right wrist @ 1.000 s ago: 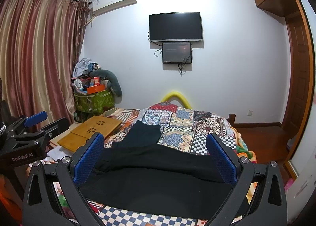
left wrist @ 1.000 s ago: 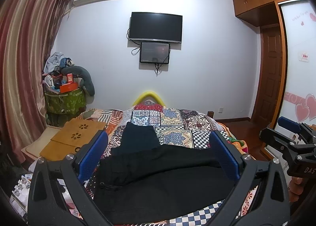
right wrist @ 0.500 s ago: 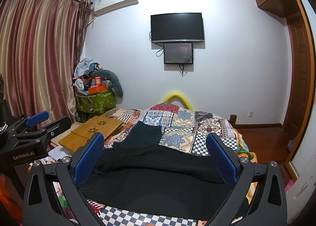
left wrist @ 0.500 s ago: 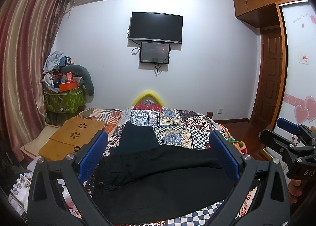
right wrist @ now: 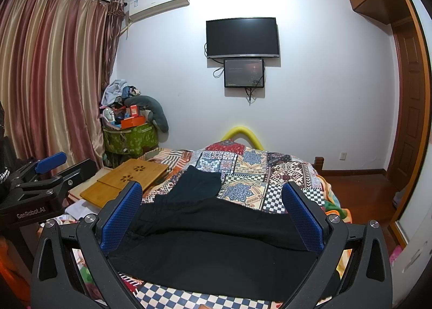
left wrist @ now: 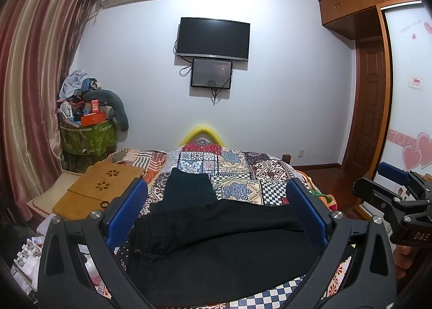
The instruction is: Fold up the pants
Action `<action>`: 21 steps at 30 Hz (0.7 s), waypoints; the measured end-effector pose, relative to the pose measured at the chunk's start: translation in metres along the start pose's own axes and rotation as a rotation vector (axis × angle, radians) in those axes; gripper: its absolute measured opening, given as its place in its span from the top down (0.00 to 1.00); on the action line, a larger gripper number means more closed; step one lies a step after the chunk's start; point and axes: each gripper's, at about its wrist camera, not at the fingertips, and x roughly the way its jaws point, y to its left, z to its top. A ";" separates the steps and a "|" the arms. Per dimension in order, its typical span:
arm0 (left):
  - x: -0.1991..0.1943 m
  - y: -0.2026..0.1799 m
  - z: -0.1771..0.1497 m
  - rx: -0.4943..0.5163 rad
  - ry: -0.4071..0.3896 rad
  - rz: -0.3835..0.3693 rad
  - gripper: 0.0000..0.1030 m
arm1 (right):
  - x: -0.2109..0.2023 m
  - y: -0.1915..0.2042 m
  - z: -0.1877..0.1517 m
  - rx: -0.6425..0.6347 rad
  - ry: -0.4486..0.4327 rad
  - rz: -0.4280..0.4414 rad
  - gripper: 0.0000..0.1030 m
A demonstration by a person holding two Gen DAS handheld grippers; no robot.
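Black pants (left wrist: 216,244) lie spread on the bed's patchwork quilt (left wrist: 243,171), directly ahead of and below both tools. One leg runs away from the tools toward the headboard; the other crosses sideways, out past the right finger of each tool. Waistband sits near the left tool's left finger.

Left tool (left wrist: 216,214): released, fingers wide apart, nothing between them, held above the cloth. Right tool (right wrist: 213,217): same, spread wide and empty.

Change over the last second: next to none. Both views drift slightly, pants keep the same shape, no new crease. My read: no fold started, tools hovering before first grasp.

Beyond the left tool's left side: bamboo lap desk (left wrist: 105,187) at the bed edge, cluttered green bin (left wrist: 86,136) further out. TV (left wrist: 213,39) on the wall straight ahead.
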 end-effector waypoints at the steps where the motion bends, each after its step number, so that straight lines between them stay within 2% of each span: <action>1: 0.000 0.000 0.001 -0.001 0.001 0.001 0.00 | 0.000 0.000 0.000 0.000 0.001 0.001 0.01; 21: -0.002 -0.003 0.001 0.001 -0.001 -0.005 0.00 | 0.000 0.004 0.001 0.000 -0.002 0.001 0.01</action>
